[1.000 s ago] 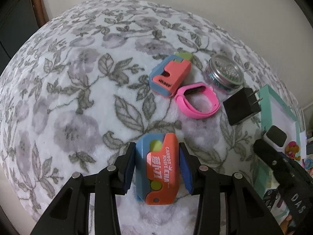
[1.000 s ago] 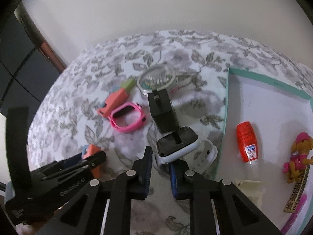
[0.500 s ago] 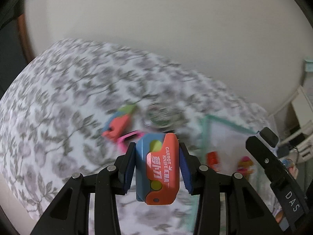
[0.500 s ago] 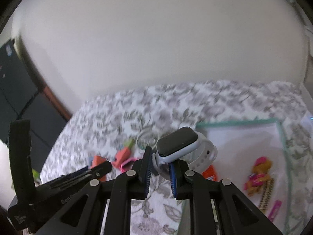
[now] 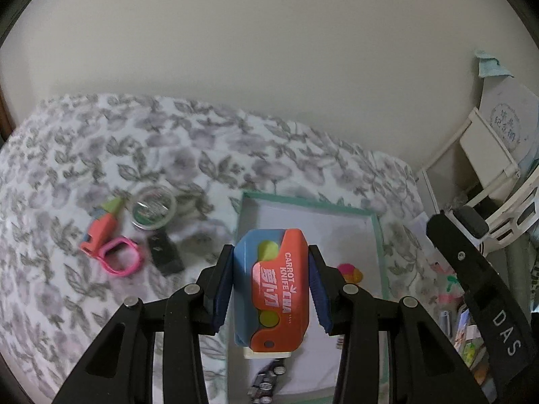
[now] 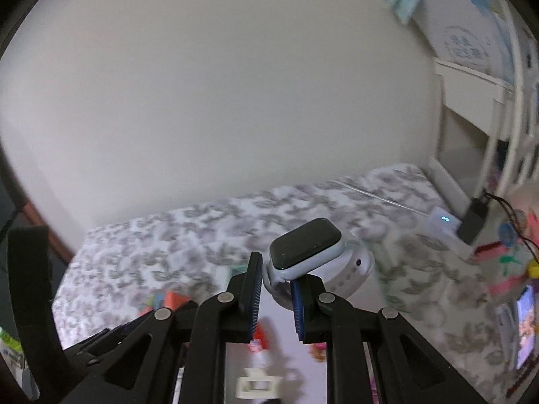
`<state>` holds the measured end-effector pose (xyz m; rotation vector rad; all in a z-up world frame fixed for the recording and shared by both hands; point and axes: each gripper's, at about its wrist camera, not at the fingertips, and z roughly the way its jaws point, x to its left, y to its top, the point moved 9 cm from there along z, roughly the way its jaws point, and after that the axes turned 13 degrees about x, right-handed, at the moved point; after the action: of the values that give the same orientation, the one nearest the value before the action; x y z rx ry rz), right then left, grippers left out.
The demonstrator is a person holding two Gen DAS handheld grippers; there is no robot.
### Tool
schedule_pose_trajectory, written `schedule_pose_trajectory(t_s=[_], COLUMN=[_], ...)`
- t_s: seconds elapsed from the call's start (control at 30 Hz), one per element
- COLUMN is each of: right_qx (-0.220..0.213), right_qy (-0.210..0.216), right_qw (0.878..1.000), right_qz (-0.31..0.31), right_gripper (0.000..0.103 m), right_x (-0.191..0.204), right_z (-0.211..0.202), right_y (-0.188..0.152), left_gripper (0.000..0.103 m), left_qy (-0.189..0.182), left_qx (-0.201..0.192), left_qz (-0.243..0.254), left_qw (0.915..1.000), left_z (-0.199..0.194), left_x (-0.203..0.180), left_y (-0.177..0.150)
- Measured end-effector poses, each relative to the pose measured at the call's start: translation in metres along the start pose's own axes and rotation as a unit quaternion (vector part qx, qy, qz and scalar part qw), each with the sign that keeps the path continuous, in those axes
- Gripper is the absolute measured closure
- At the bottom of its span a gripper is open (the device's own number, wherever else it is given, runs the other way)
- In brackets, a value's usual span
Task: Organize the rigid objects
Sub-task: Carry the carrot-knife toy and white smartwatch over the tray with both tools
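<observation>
Left view first: left gripper [image 5: 271, 288] jaws pinch toy knife [image 5: 274, 291] above tray [image 5: 308, 202]. Risk: early release drops it onto items inside.
Right view: right gripper [image 6: 276, 303] jaws pinch watch [image 6: 315, 262] strap, high over bed [image 6: 202, 235]. Off-center hold; watch could swing loose.

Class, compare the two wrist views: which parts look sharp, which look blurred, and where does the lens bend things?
Left wrist view: carrot knife sharp, bedspread softly blurred. Right wrist view: smartwatch sharp, shelving smeared. Both bow towards dark corners.
</observation>
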<state>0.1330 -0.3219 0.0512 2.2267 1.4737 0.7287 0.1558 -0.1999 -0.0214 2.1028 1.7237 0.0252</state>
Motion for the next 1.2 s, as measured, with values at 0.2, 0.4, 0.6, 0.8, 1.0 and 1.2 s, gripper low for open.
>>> schedule_pose_trajectory(t_s=[0.2, 0.4, 0.6, 0.8, 1.0, 1.2], right_qx=[0.021, 0.049, 0.068, 0.109, 0.145, 0.177], right_qy=[-0.053, -0.068, -0.09, -0.098, -0.108, -0.087], right_qw=[0.998, 0.992, 0.987, 0.983, 0.979, 0.977], right_qz=[0.031, 0.099, 0.117, 0.114, 0.093, 0.081], right_gripper=[0.086, 0.086, 0.086, 0.086, 0.086, 0.086], right_x=[-0.045, -0.09, -0.107, -0.11, -0.105, -0.092], right_z=[0.015, 0.033, 0.046, 0.077, 0.103, 0.123], right_y=[-0.006, -0.019, -0.03, -0.05, -0.069, -0.086], left_gripper=[0.059, 0.059, 0.059, 0.059, 0.059, 0.059], left_qy=[-0.002, -0.002, 0.01, 0.01, 0.028, 0.028], left_qx=[0.008, 0.025, 0.044, 0.056, 0.066, 0.078], left_qz=[0.016, 0.021, 0.019, 0.034, 0.042, 0.034], left_qw=[0.9998, 0.9995, 0.9988, 0.9978, 0.9966, 0.996], left_z=[0.016, 0.038, 0.06, 0.078, 0.092, 0.1], left_x=[-0.021, -0.022, -0.012, -0.014, -0.011, -0.003], left_y=[-0.001, -0.006, -0.015, -0.024, -0.027, -0.029])
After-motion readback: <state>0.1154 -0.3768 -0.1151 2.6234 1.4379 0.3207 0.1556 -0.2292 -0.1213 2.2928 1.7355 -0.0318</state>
